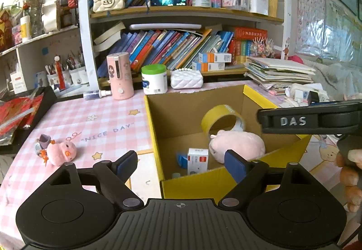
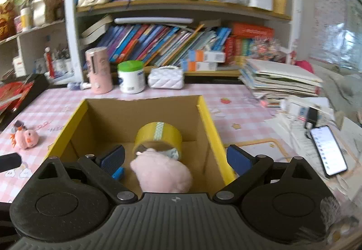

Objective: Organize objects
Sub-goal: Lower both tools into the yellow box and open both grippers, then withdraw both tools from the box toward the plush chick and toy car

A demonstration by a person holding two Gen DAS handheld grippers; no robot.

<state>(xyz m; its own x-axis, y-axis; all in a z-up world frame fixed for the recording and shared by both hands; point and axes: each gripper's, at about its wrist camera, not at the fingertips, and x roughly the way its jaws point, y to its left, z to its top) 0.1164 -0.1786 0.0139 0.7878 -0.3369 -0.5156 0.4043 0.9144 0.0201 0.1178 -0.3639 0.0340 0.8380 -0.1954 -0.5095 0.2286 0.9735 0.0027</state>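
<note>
An open cardboard box (image 1: 156,127) with yellow flaps stands on the pink checked tablecloth. Inside lie a big pink plush (image 1: 237,146), a yellow tape roll (image 1: 222,117), a small white carton (image 1: 197,159) and a blue item (image 1: 181,159). A small pink plush pig (image 1: 60,152) lies on the table left of the box, with a small purple toy (image 1: 41,141) beside it. My left gripper (image 1: 181,163) is open and empty at the box's near left corner. My right gripper (image 2: 176,157) is open and empty above the box (image 2: 208,123), over the plush (image 2: 161,174) and tape (image 2: 158,139). The pig (image 2: 27,136) shows far left.
A pink cylinder (image 1: 120,75), a green-lidded tub (image 1: 154,79) and a white quilted purse (image 1: 186,78) stand behind the box under full bookshelves. A paper stack (image 1: 278,73) lies at right, a phone (image 2: 328,150) on the right side, a dark tray with red items (image 1: 20,114) at left.
</note>
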